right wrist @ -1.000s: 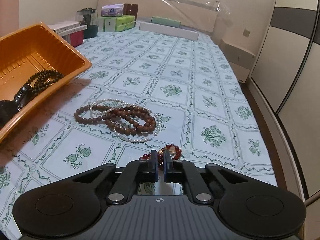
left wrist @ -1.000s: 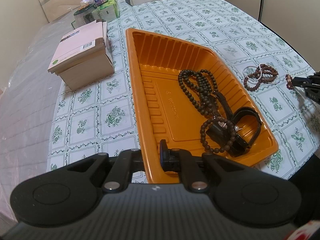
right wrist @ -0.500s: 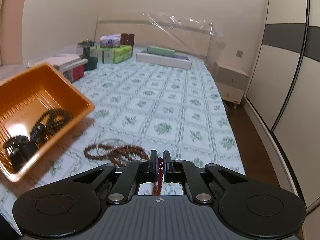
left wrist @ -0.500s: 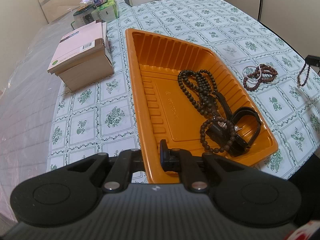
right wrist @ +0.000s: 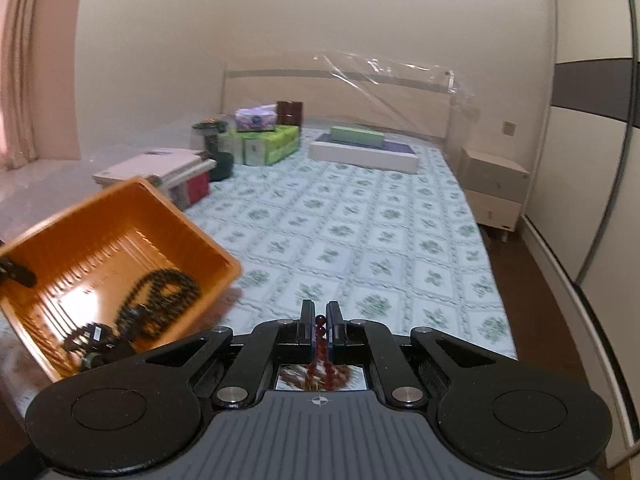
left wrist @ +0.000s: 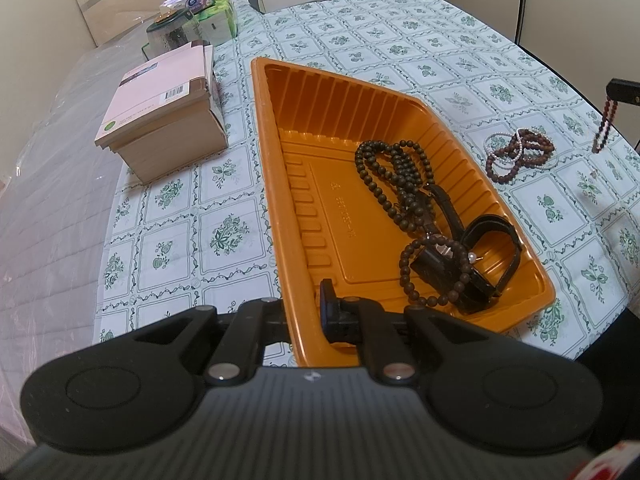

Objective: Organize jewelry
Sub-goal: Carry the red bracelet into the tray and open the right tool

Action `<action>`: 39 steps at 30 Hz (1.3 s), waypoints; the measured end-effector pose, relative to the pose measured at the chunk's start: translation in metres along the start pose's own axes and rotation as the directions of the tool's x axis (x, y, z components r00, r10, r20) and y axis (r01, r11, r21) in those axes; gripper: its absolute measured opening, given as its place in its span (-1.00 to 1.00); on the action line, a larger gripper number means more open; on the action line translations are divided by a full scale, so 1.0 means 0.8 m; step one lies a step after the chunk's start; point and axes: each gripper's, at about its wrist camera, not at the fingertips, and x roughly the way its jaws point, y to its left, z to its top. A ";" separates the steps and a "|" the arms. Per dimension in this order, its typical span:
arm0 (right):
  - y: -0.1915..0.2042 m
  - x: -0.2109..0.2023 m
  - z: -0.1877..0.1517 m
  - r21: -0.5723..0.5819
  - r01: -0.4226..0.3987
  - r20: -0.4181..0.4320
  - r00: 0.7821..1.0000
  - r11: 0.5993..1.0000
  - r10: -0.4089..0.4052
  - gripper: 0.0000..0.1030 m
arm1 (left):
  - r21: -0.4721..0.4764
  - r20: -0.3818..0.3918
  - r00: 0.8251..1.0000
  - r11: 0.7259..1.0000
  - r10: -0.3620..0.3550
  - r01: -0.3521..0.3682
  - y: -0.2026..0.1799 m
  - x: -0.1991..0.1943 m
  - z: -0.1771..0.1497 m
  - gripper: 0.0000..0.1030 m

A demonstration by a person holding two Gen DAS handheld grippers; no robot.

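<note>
My left gripper is shut on the near rim of the orange tray, one finger inside the wall and one outside. In the tray lie a long dark bead necklace, a dark bead bracelet and a black watch. My right gripper is shut on a red bead bracelet, which hangs below the pads. The left wrist view shows that gripper at the far right, in the air, with the red bracelet dangling. Brown bead and pearl bracelets lie on the floral cloth right of the tray.
A cardboard box with a book on it stands left of the tray. Tissue boxes, a jar and a long white box sit at the far end. A nightstand and wardrobe doors are to the right.
My right gripper has risen and tilted up, lifting the red bracelet off the cloth so it hangs free. The left gripper and the tray have not moved.
</note>
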 end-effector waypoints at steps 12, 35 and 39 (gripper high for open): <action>0.096 0.024 0.034 -0.038 -0.274 0.009 0.962 0.961 0.274 -0.91 | 0.001 -0.001 1.000 1.000 0.000 0.000 0.000 0.000 0.000 -0.84; 0.135 0.118 0.034 0.009 -0.316 -0.080 0.946 0.949 0.315 -0.90 | 0.000 0.002 1.000 1.000 -0.004 0.004 -0.001 0.001 -0.001 -0.84; 0.121 0.116 0.031 0.045 -0.285 -0.084 0.954 0.957 0.288 -0.86 | 0.001 0.002 1.000 1.000 -0.004 0.004 0.000 0.001 -0.001 -0.84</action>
